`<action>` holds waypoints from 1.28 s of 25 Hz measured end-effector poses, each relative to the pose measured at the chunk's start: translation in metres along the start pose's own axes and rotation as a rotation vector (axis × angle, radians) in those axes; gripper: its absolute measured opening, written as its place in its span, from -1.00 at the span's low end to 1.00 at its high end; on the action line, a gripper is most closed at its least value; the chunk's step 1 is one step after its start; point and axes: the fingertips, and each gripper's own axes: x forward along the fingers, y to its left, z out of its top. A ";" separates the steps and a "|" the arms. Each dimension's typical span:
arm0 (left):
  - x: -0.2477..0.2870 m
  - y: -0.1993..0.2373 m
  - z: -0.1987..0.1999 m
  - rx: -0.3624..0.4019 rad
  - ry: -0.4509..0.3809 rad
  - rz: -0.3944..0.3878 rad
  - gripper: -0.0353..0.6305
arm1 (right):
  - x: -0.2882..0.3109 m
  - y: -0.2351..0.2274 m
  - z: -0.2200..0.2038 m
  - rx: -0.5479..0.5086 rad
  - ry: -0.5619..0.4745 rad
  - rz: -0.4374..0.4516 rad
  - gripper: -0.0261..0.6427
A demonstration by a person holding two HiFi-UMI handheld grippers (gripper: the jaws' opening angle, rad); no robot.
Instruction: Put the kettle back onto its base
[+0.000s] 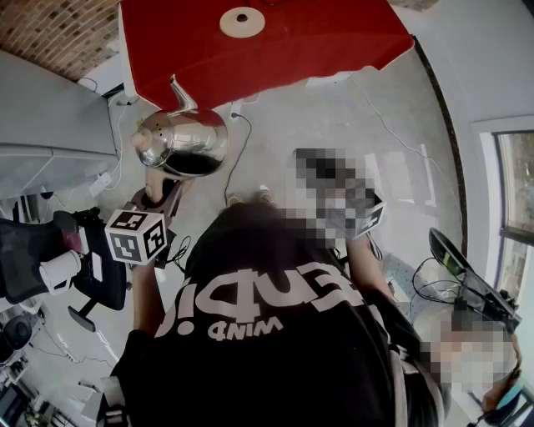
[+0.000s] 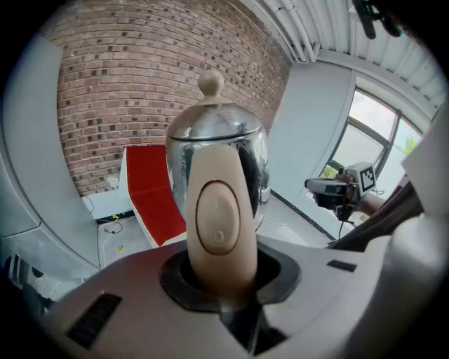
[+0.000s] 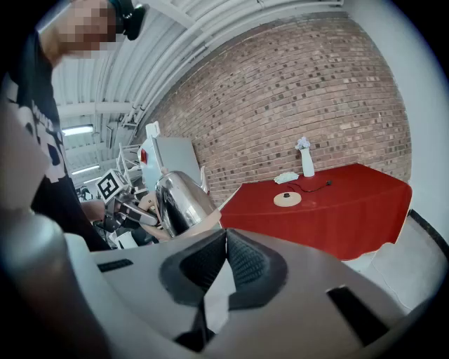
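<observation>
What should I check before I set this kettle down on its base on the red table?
1. Left hand-held gripper clamped on the handle of the kettle: ok.
2. Kettle upright, lid on: ok.
3. Base on the red table bare on top: ok.
4. Kettle above the base: not ok, it hangs over the floor, short of the table.
5. Right hand-held gripper shut, empty, apart from the kettle: ok.

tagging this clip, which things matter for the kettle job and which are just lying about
Job: kettle, held by its handle in the left tool; round base on the red table.
Lying about: white bottle on the table; office chair; idle right tool.
</observation>
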 end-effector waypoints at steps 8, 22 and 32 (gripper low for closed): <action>-0.003 -0.001 -0.003 -0.001 -0.001 -0.008 -0.69 | -0.003 0.003 -0.001 -0.007 0.001 -0.001 -0.85; -0.010 0.013 -0.005 0.017 0.008 -0.035 -0.69 | 0.000 0.017 0.005 0.019 -0.020 -0.025 -0.85; -0.015 0.034 -0.008 0.059 0.001 -0.072 -0.69 | 0.005 0.042 -0.005 -0.007 0.005 -0.071 -0.85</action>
